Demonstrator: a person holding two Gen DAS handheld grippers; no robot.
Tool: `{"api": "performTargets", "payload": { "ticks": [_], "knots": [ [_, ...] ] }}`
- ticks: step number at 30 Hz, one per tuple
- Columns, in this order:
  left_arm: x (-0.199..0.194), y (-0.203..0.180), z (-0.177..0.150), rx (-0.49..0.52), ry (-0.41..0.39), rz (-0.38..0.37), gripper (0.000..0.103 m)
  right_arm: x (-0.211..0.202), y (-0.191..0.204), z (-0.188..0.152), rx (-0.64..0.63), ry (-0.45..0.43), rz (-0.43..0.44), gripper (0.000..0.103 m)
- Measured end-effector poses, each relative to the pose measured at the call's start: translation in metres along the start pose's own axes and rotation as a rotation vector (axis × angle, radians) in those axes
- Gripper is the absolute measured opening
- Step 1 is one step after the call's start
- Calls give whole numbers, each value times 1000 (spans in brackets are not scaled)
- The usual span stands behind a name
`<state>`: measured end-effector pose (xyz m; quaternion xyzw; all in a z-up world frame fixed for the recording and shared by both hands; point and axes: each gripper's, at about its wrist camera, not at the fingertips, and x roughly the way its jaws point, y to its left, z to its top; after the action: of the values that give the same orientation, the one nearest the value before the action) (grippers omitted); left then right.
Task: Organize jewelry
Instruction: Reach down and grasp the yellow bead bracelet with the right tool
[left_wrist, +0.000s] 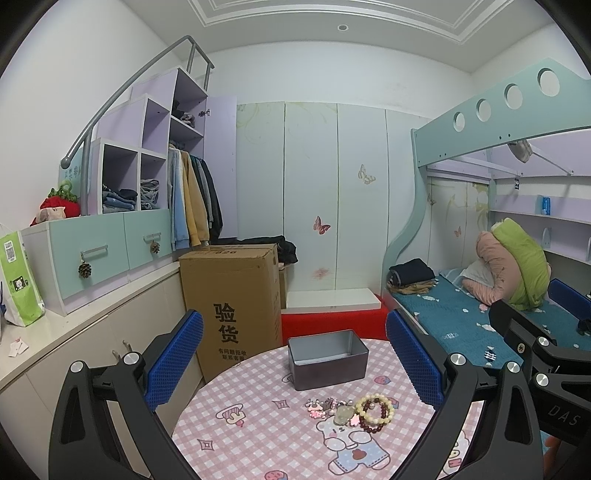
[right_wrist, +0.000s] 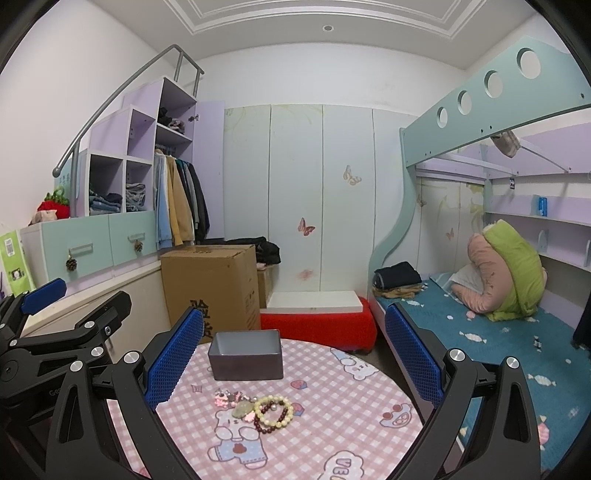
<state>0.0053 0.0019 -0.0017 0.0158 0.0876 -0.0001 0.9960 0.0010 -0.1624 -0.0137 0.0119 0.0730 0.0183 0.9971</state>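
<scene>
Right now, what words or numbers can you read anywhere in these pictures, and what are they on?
"验货": cardboard box, front, large black print.
"有问题拒收" and "联系客服": same box, small lines below.
"DAS": body of the right gripper.
Number on the box's top flap: too blurred.
Green bag print: too small.
Tablecloth cloud letters: cut off, unreadable.

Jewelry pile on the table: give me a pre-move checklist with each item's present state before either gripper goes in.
1. Left gripper open and holding nothing: ok.
2. Right gripper open and holding nothing: ok.
3. Grey box upright, open at the top, nothing seen inside: ok.
4. Cream bead bracelet and dark red bead bracelet lying apart for a single pick: not ok, they overlap.
5. Small pink charms and pale green pendant separate from the bracelets: not ok, the pendant touches them.
6. Jewelry well inside the table edge: ok.
</scene>
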Motion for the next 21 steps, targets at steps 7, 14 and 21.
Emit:
{"api": "performTargets", "payload": {
  "ticks": [7,14,21],
  "knots": [
    [14,5,-8,-4,36,-11,96,14,4,-5,-4,31,-1,96],
    [49,8,-26,-9,135,-34,96,43,2,-20,5,112,25,96],
    [110,36,-65,-34,299,13,96,92,-22,-52,81,261,53,96]
  ]
}}
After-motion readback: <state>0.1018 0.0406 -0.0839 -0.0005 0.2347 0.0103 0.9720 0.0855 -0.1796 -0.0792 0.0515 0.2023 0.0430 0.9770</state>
